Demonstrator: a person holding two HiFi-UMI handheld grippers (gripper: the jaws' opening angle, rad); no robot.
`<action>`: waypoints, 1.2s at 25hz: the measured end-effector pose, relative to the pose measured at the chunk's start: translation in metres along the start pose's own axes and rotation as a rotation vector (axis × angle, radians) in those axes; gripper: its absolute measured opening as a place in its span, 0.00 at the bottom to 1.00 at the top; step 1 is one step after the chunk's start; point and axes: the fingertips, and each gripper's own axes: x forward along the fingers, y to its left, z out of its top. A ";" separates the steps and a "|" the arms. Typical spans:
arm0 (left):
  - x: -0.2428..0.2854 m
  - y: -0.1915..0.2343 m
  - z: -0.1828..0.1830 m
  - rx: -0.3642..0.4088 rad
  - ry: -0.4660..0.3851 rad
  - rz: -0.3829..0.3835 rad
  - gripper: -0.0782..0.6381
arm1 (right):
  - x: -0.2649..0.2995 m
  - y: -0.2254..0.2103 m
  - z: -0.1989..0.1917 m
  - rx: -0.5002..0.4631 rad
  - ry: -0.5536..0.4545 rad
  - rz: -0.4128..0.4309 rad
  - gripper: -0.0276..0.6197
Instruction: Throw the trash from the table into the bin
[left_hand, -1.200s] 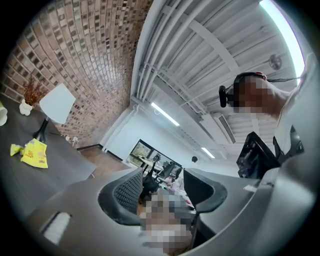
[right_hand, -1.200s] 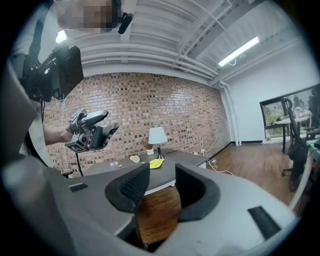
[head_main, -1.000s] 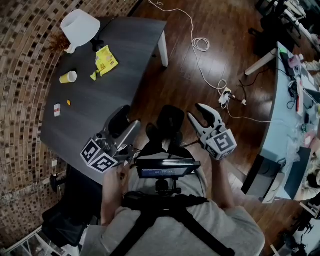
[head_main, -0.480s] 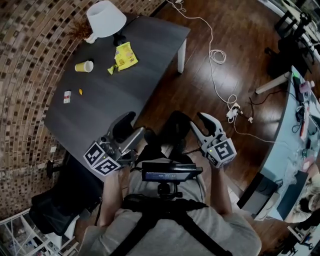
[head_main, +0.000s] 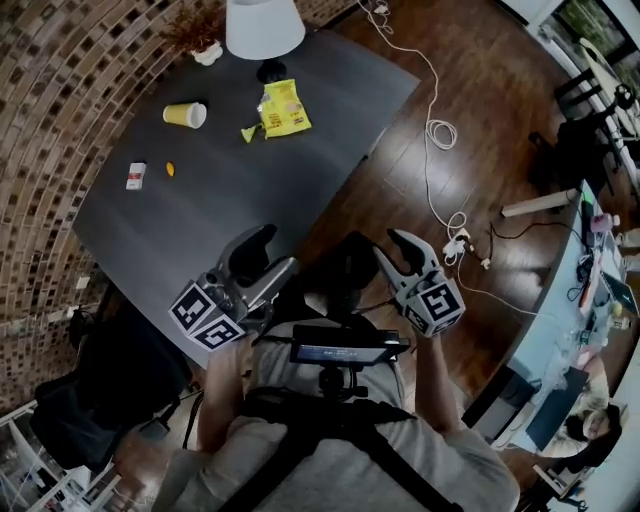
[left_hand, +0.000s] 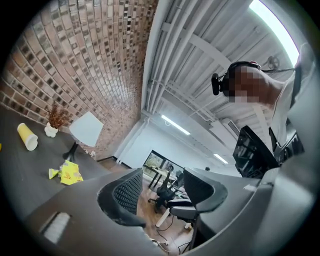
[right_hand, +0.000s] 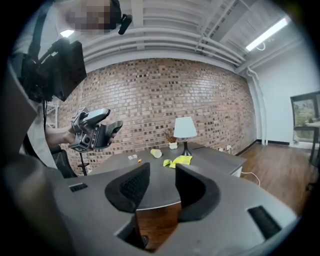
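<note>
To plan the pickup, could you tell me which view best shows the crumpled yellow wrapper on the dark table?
The head view: the crumpled yellow wrapper lies whole and unobstructed, seen from above. Both gripper views show it only small, far off and side-on.

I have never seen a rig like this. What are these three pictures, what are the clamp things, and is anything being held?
There is no robot here. A person holds a left gripper and a right gripper, one in each hand. The head view looks down from a camera on the person's head. The two gripper views come from cameras riding on each gripper, looking along its jaws. Both grippers are open and empty. On the table lie a cup, a yellow wrapper, a small white item and an orange bit, near a lamp. No bin shows.
</note>
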 end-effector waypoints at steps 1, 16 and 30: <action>-0.006 0.010 0.005 -0.007 -0.007 0.001 0.45 | 0.014 0.005 0.002 -0.009 0.021 0.008 0.29; -0.137 0.150 0.046 -0.131 -0.176 0.153 0.45 | 0.337 -0.033 -0.048 -0.243 0.512 0.050 0.76; -0.228 0.201 0.039 -0.192 -0.253 0.344 0.45 | 0.462 -0.079 -0.126 -0.121 0.810 -0.012 0.08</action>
